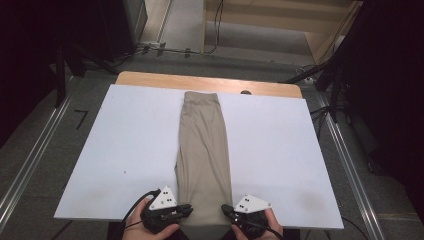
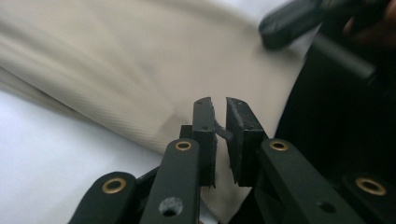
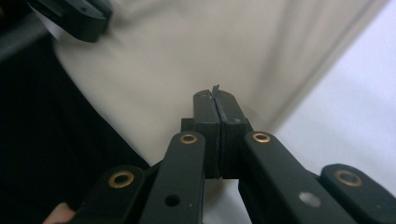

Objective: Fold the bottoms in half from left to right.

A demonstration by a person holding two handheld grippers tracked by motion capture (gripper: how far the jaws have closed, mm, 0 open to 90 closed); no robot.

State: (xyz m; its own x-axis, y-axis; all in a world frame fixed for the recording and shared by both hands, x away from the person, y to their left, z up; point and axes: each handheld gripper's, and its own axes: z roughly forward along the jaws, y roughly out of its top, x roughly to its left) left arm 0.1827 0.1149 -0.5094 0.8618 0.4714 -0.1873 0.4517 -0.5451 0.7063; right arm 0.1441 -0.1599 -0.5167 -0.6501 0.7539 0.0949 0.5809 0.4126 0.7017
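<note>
High view has the beige cloth [image 1: 202, 150] folded into a long strip down the middle of the white board [image 1: 125, 140], near end reaching the front edge. Left gripper [image 1: 187, 210] sits at the strip's near left corner, right gripper [image 1: 225, 209] at the near right corner, both low by the edge. Left gripper view shows its jaws almost together, a thin gap between the pads over the cloth [image 2: 140, 70]. Right gripper view: jaws pressed fully together above the cloth [image 3: 187, 56], and I can't tell whether any fabric is pinched.
</note>
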